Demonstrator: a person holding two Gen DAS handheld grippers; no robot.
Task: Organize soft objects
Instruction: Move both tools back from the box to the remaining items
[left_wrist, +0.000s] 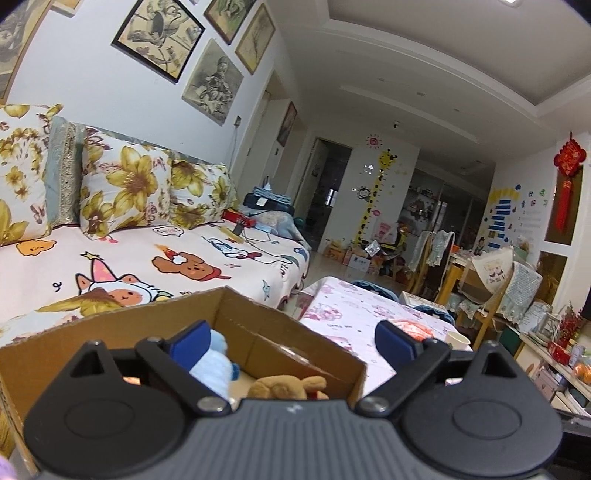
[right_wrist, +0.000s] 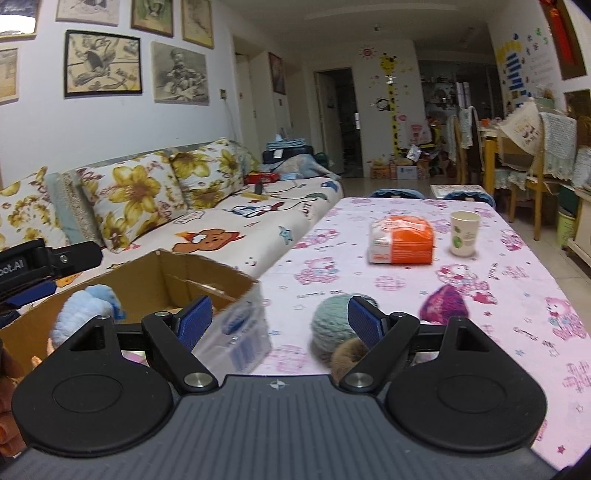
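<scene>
Black hand-held gripper (right_wrist: 279, 321), blue pads (right_wrist: 194, 322)

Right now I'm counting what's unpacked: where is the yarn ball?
Right wrist view: the grey-green yarn ball sits on the pink tablecloth, right of the cardboard box.

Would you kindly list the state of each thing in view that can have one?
Left tongs: open, empty.
Right tongs: open, empty.
Cardboard box: open, flaps up.
Blue plush: in the box.
Brown plush: in the box.
Yarn ball: on the table.
Paper cup: upright.
</scene>
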